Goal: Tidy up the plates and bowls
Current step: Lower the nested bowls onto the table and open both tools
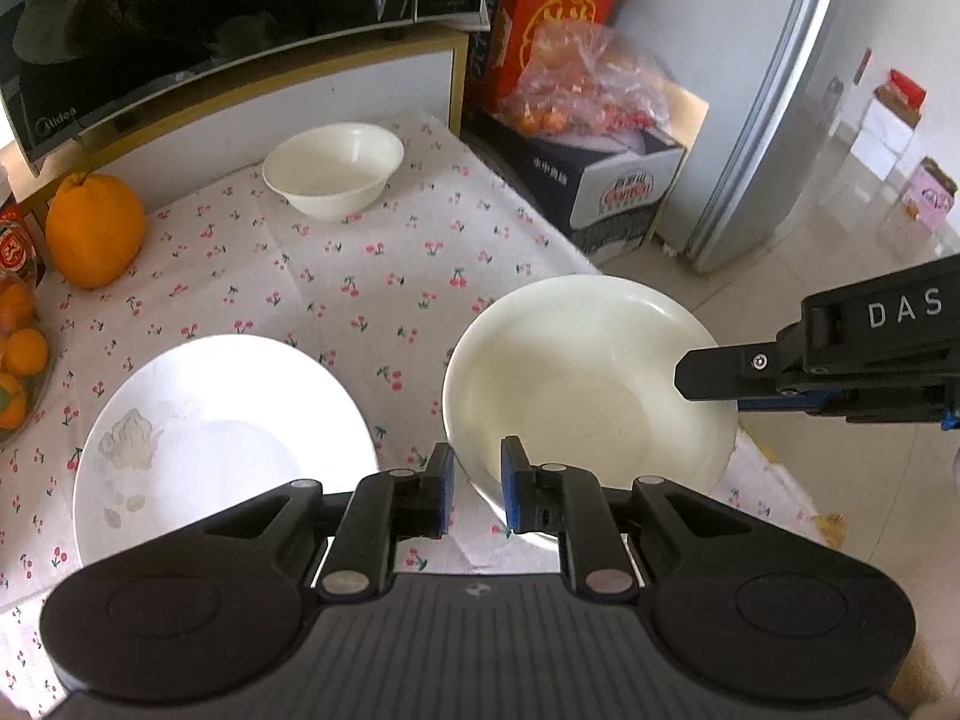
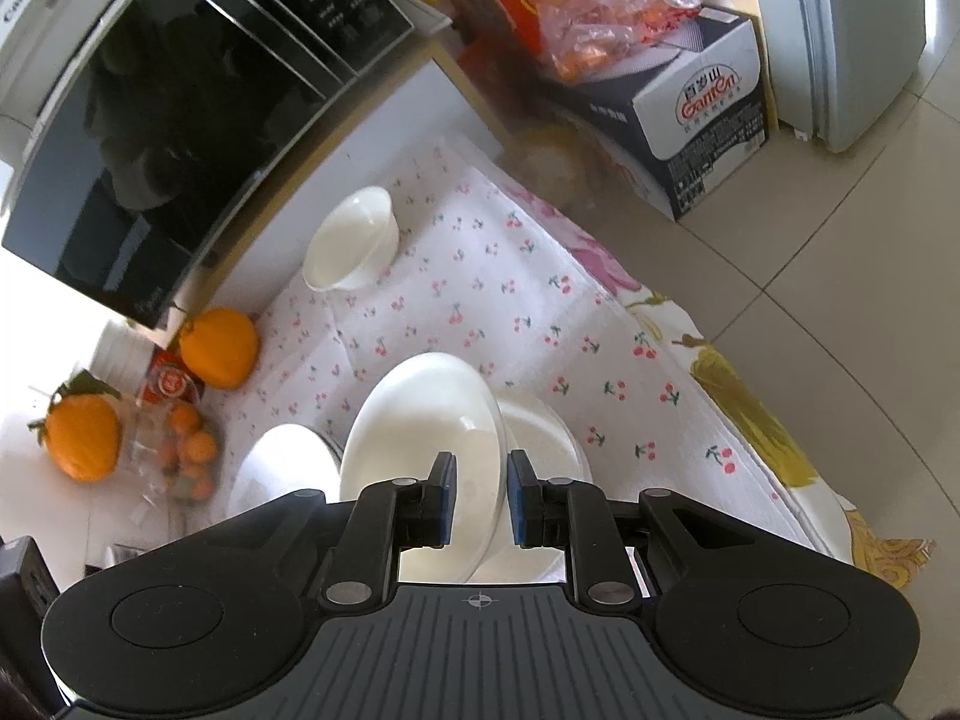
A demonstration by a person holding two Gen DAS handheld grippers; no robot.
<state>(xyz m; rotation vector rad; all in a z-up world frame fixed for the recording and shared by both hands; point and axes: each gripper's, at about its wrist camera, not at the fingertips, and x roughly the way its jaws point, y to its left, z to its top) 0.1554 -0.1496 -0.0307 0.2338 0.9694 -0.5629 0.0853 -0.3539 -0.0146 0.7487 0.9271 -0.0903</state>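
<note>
A cream plate (image 1: 588, 384) is held tilted above the cherry-print tablecloth (image 1: 360, 276); my right gripper (image 1: 684, 384) reaches in from the right and grips its rim. In the right wrist view the same plate (image 2: 420, 432) sits between that gripper's fingers (image 2: 480, 495), above another white dish (image 2: 540, 438). My left gripper (image 1: 478, 489) stands just before the plate's near edge, its jaws slightly apart, holding nothing. A white plate (image 1: 222, 438) lies at the left. A white bowl (image 1: 333, 168) stands at the back.
A large orange (image 1: 95, 231) and a bag of small oranges (image 1: 18, 354) sit at the left. A microwave (image 1: 180, 18) stands behind on a shelf. Boxes (image 1: 600, 192) with bagged fruit and a fridge (image 1: 780, 90) are to the right. The table edge drops to a tiled floor.
</note>
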